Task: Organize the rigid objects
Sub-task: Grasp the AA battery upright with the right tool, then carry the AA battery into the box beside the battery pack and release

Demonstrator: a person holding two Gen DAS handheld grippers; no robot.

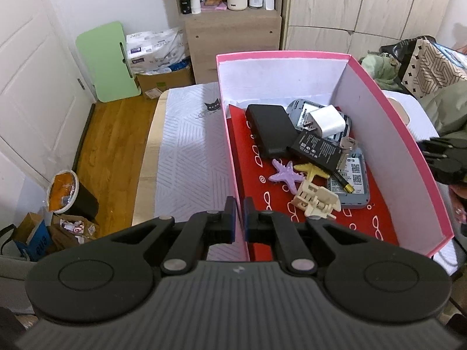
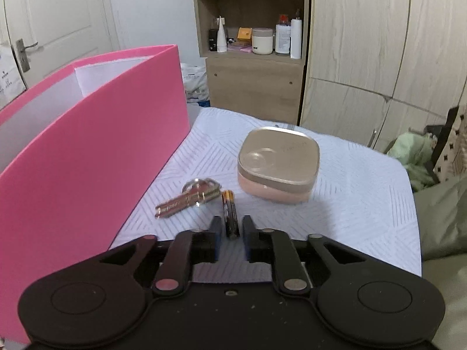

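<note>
A pink box [image 1: 405, 140] with a red patterned floor holds a black power bank [image 1: 271, 129], a white charger [image 1: 325, 121], a purple starfish [image 1: 284, 173], a cream hair clip [image 1: 316, 199] and other small items. My left gripper [image 1: 239, 215] is shut on the box's left wall. In the right wrist view the box's pink outer wall [image 2: 96, 151] stands at left. A black and gold battery [image 2: 230, 214] lies on the white cloth between the fingers of my open right gripper [image 2: 230, 233]. A silver key [image 2: 186, 198] and a gold-lidded pink case [image 2: 277, 166] lie beyond.
The box stands on a white patterned cloth [image 1: 186, 157] over a small table. A wooden shelf unit [image 2: 251, 58] and wardrobe doors [image 2: 379, 43] stand behind. A bin [image 1: 65, 194] and cartons sit on the wood floor at left. Bags and clothing [image 1: 423, 64] lie at right.
</note>
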